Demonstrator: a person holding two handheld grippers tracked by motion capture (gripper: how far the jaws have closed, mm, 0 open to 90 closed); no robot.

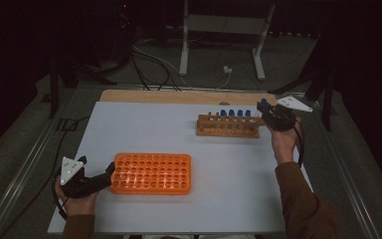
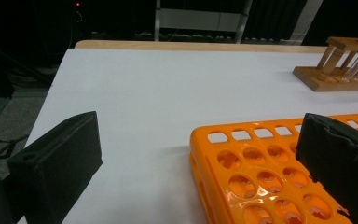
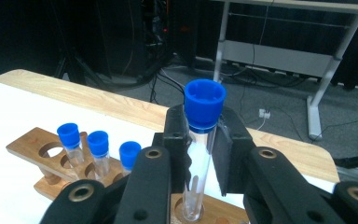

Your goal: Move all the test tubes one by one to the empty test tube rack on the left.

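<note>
While your right gripper [image 3: 200, 154] clamps a blue-capped tube [image 3: 199, 140] above the wooden rack [image 1: 227, 127] at two o'clock, its base sits in a hole. Your left gripper [image 2: 200, 163], jaws wide and empty, straddles the orange rack [image 1: 151, 173] corner at seven o'clock

Dim room, grey floor [image 1: 298, 59], loose cables [image 1: 149, 62], white metal frame [image 1: 219, 25], dark surroundings

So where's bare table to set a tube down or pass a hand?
The white table is bare from its left edge to the wooden rack, behind the orange rack. The strip between the two racks is bare too. It is crowded at the wooden rack's right end, where the right gripper clamps a blue-capped tube, and where the left gripper straddles the orange rack's corner.
</note>
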